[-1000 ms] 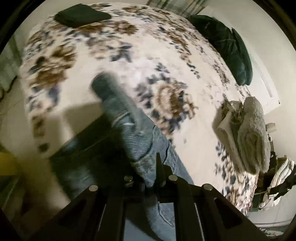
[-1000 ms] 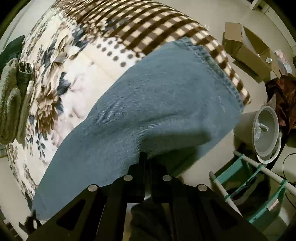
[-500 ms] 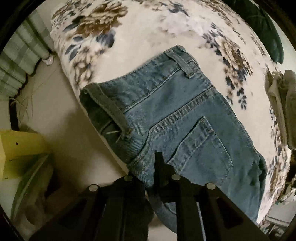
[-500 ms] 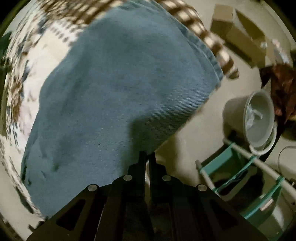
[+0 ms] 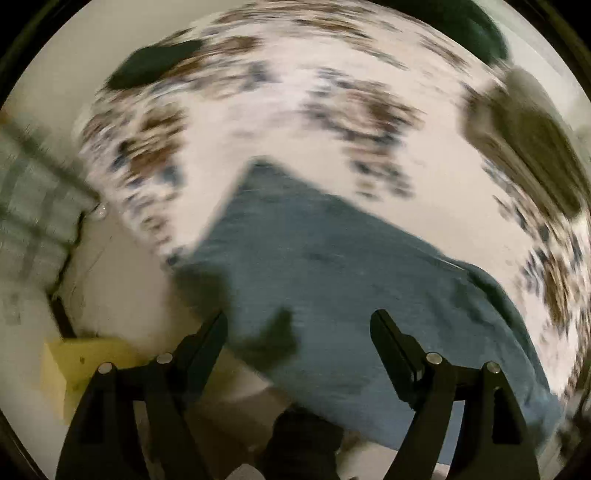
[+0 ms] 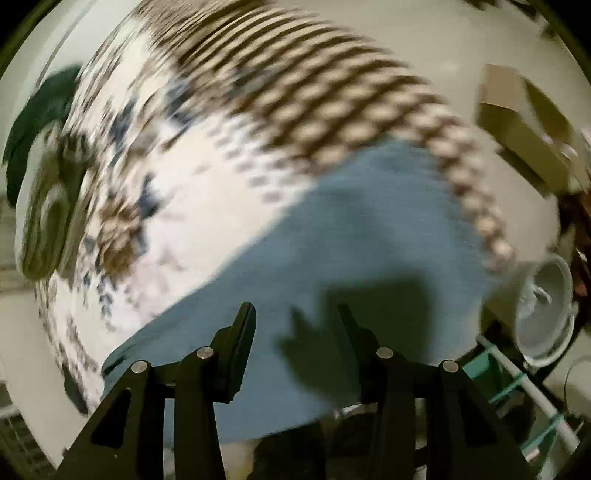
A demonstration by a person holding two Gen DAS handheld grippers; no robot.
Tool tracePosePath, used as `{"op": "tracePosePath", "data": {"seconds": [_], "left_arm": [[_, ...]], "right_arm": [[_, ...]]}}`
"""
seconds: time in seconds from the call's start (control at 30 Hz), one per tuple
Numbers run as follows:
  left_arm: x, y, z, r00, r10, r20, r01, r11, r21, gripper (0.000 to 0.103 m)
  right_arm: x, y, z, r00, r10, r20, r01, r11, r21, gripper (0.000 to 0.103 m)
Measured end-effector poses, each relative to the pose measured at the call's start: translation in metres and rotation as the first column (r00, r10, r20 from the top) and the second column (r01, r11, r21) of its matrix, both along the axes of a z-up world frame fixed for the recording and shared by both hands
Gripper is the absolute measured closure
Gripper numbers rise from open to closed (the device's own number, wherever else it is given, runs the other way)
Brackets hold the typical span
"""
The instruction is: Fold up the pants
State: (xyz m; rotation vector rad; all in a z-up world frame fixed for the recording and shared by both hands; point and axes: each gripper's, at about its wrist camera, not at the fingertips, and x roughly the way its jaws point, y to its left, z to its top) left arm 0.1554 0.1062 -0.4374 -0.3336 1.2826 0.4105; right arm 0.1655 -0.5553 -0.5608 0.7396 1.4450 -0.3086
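Note:
The blue jeans (image 5: 332, 266) lie flat on the flowered bedspread (image 5: 295, 122), along its near edge. Both views are blurred by motion. My left gripper (image 5: 297, 325) is open and empty, just above the near edge of the jeans. In the right wrist view the jeans (image 6: 369, 236) reach to the bed's checked border (image 6: 332, 110). My right gripper (image 6: 295, 317) is open and empty above the jeans' near edge, and its shadow falls on the denim.
A dark folded cloth (image 5: 155, 66) and dark green cushion (image 5: 476, 26) lie at the far side of the bed. A grey-green blanket (image 5: 532, 140) sits at the right. A yellow box (image 5: 77, 365), cardboard box (image 6: 524, 125), grey bucket (image 6: 546, 306) and teal rack (image 6: 517, 387) stand on the floor.
Both grippers let go of the jeans and opened. The jeans dropped flat onto the bed. Both grippers pulled back from the fabric, and the views swung.

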Motion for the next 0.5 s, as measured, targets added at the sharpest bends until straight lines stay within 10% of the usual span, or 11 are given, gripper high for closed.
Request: {"op": "tracePosePath", "data": {"seconds": [0.23, 0.3, 0.47, 0.5], "left_arm": [[0.069, -0.110, -0.020, 0.973, -0.231, 0.021, 0.232, 0.969, -0.087, 0.024], [0.080, -0.136, -0.034, 0.956, -0.295, -0.004, 0.293, 0.951, -0.096, 0.024], [0.086, -0.173, -0.047, 0.921, -0.389, -0.030, 0.382, 0.914, -0.134, 0.024], [0.086, -0.177, -0.049, 0.912, -0.409, -0.027, 0.402, 0.905, -0.136, 0.024]], "right_arm": [[0.054, 0.031, -0.049, 0.992, -0.045, -0.119, 0.046, 0.999, 0.006, 0.058], [0.051, 0.024, -0.064, 0.982, -0.128, -0.139, 0.126, 0.992, -0.020, 0.088], [0.025, 0.018, -0.056, 0.990, -0.117, -0.081, 0.119, 0.993, 0.014, 0.086], [0.016, 0.014, -0.046, 0.993, -0.106, -0.046, 0.108, 0.993, 0.047, 0.072]]}}
